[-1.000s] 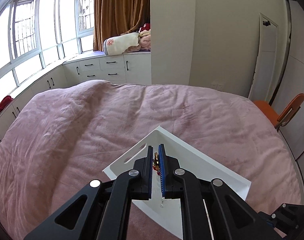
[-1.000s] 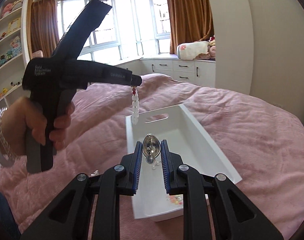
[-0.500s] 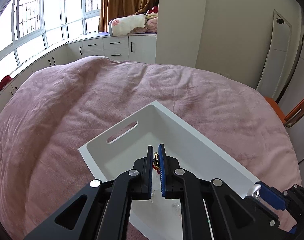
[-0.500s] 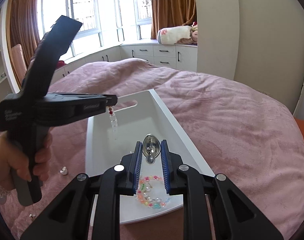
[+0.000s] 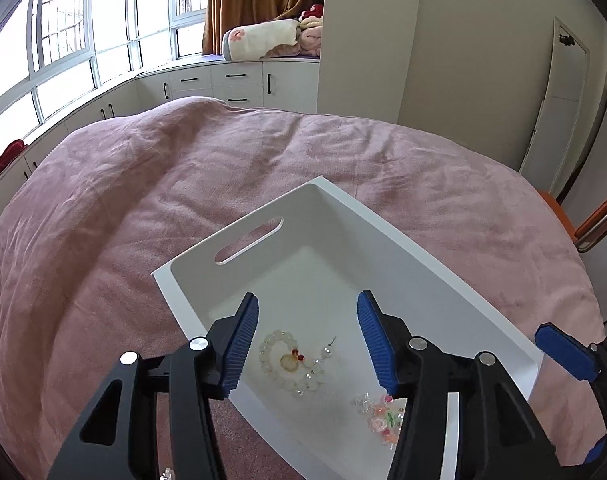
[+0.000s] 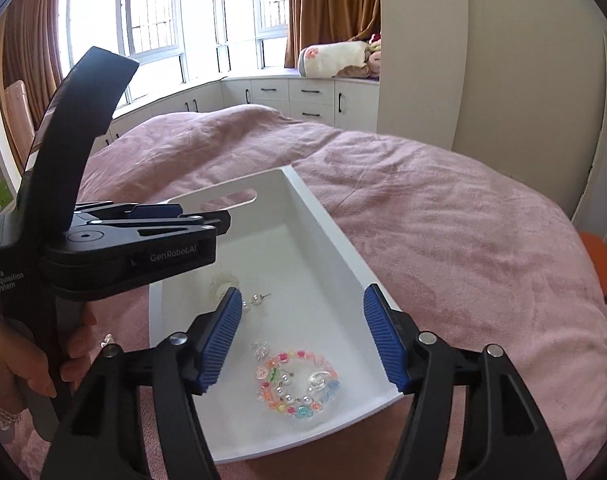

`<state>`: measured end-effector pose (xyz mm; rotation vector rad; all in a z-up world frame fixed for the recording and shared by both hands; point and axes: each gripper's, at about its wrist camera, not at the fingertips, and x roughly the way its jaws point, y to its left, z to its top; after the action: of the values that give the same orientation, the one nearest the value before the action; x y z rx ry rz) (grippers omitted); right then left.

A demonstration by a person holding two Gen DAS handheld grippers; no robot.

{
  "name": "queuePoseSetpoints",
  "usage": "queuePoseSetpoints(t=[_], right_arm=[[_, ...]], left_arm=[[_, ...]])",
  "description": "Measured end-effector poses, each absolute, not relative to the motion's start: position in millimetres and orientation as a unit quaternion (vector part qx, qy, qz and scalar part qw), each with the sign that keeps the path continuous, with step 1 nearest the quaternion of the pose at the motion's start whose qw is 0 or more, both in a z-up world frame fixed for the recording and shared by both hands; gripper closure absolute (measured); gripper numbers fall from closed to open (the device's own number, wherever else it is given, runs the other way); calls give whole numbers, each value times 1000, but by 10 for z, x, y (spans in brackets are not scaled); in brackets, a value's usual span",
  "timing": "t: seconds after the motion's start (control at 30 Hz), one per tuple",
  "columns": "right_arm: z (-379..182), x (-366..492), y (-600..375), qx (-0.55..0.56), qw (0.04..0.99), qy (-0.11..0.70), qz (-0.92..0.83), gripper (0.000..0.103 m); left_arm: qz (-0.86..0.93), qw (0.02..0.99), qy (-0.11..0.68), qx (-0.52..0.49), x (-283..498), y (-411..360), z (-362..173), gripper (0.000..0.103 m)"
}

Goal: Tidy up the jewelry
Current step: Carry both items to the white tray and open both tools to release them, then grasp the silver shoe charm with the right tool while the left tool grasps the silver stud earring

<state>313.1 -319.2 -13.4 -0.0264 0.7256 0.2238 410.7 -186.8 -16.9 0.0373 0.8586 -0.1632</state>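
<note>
A white tray [image 5: 431, 256] [image 6: 335, 240] lies on the pink bed. My left gripper [image 5: 307, 344] is open and empty above the tray; under it lies a clear bead bracelet [image 5: 275, 360] with a red and gold charm. My right gripper [image 6: 299, 340] is open and empty over the tray's near end. Below it lie a colourful bead bracelet [image 6: 299, 384] and a silver ring [image 6: 317, 380]. Pearl earrings [image 6: 255, 300] lie near its left finger. The colourful bracelet also shows in the left wrist view [image 5: 383, 420]. The left gripper's body [image 6: 103, 248] fills the left of the right wrist view.
A pink blanket [image 5: 183, 184] covers the bed around the tray. A small jewelry piece [image 6: 107, 340] lies on the blanket left of the tray. An orange chair [image 5: 591, 220] stands at the right. White cabinets [image 5: 223, 84] line the window wall.
Both grippers have opened. The clear bead bracelet dropped from the left gripper into the tray, and the silver ring dropped from the right gripper beside the colourful bracelet.
</note>
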Motion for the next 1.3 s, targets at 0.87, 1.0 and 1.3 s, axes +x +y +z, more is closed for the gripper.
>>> queuePoseSetpoints(t=[0.87, 1.0, 1.3], right_arm=[[-29, 1664, -1834, -129, 897, 244, 345, 17], [-181, 1467, -1533, -134, 879, 251, 382, 17], [-649, 1769, -1335, -135, 879, 312, 335, 18]], left_arm=[[-117, 932, 333, 86, 3359, -638, 585, 11], [-126, 925, 345, 103, 3130, -434, 440, 11], [-120, 914, 381, 71, 2506, 118, -47, 11]])
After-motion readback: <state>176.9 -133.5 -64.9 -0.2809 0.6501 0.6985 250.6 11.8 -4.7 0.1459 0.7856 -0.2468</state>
